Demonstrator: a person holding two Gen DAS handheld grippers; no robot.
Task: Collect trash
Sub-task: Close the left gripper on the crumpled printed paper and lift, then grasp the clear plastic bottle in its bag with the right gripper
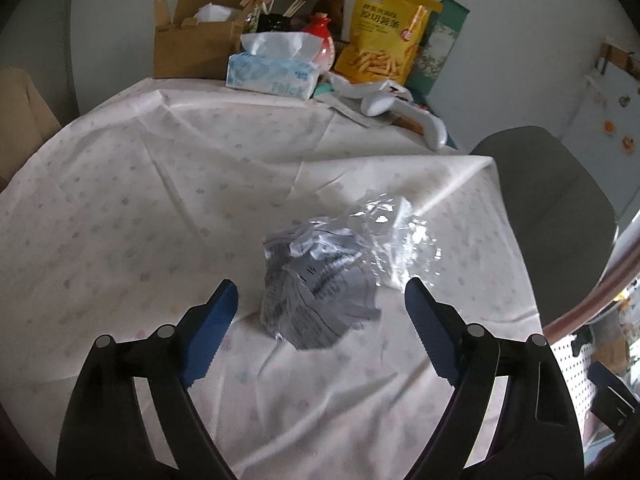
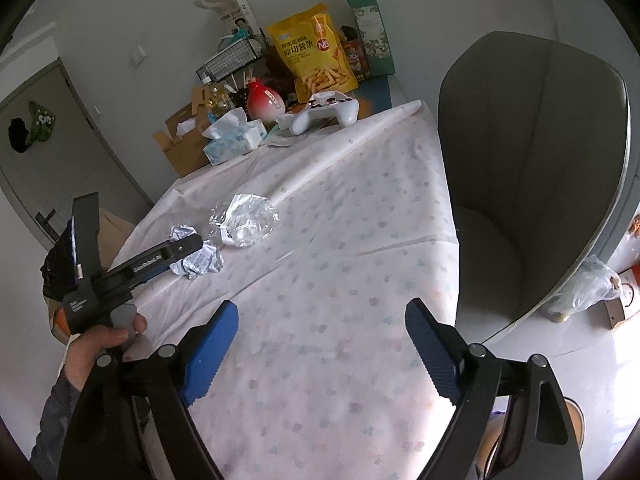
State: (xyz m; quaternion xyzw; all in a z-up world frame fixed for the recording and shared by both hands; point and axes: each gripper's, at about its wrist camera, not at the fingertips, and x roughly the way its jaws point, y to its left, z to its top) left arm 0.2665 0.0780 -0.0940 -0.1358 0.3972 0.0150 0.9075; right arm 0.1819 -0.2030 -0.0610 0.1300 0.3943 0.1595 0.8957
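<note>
A crumpled printed paper ball (image 1: 318, 286) lies on the pale tablecloth (image 1: 120, 208), just ahead of my left gripper (image 1: 322, 300), whose blue-padded jaws stand wide open on either side of it. A crumpled clear plastic wrapper (image 1: 400, 236) lies just behind and right of the paper. In the right wrist view the paper (image 2: 196, 260) sits at the tip of the left gripper's fingers (image 2: 176, 252), with the wrapper (image 2: 246, 222) beyond. My right gripper (image 2: 322, 320) is open and empty over the cloth, nearer the front.
At the table's far end stand a tissue box (image 1: 272, 74), a cardboard box (image 1: 192, 40), a yellow snack bag (image 1: 384, 32), a red vase (image 2: 265, 100) and a white game controller (image 2: 326, 112). A grey chair (image 2: 532, 168) stands right of the table.
</note>
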